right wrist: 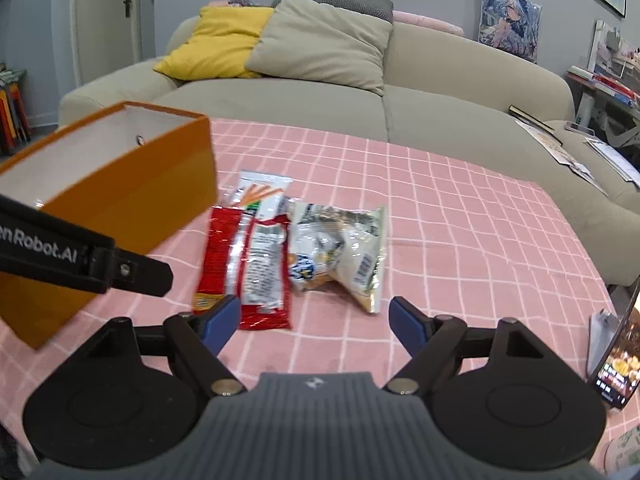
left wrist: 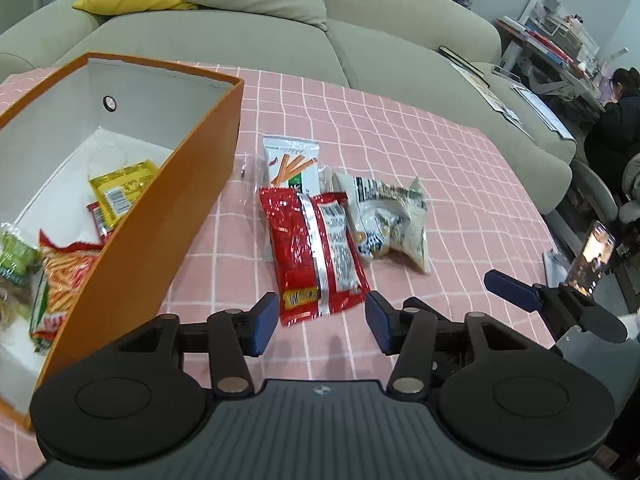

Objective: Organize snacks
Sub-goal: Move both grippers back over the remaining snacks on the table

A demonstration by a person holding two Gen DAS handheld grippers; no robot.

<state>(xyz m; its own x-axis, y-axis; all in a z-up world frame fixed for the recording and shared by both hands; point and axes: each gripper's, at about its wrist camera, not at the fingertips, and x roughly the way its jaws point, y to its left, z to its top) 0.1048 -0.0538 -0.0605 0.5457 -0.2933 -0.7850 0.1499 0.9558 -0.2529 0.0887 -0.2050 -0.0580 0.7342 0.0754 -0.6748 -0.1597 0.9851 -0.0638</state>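
An orange box [left wrist: 152, 216] [right wrist: 132, 200] stands at the left on the pink checked tablecloth [left wrist: 440, 184] and holds several snack packs [left wrist: 120, 192]. Three packs lie beside it: a red pack [left wrist: 312, 248] [right wrist: 248, 264], a white pretzel-stick pack [left wrist: 294, 164] [right wrist: 260, 194] and a pale crumpled bag [left wrist: 388, 216] [right wrist: 340, 248]. My left gripper [left wrist: 322, 326] is open and empty, just short of the red pack's near end. My right gripper [right wrist: 310, 324] is open and empty, in front of the red pack and the pale bag.
A beige sofa [right wrist: 440, 96] with yellow [right wrist: 224, 40] and beige cushions runs behind the table. A phone on a stand [right wrist: 618, 356] [left wrist: 592, 260] sits at the table's right edge. The left gripper's arm [right wrist: 80, 256] crosses the right wrist view at left.
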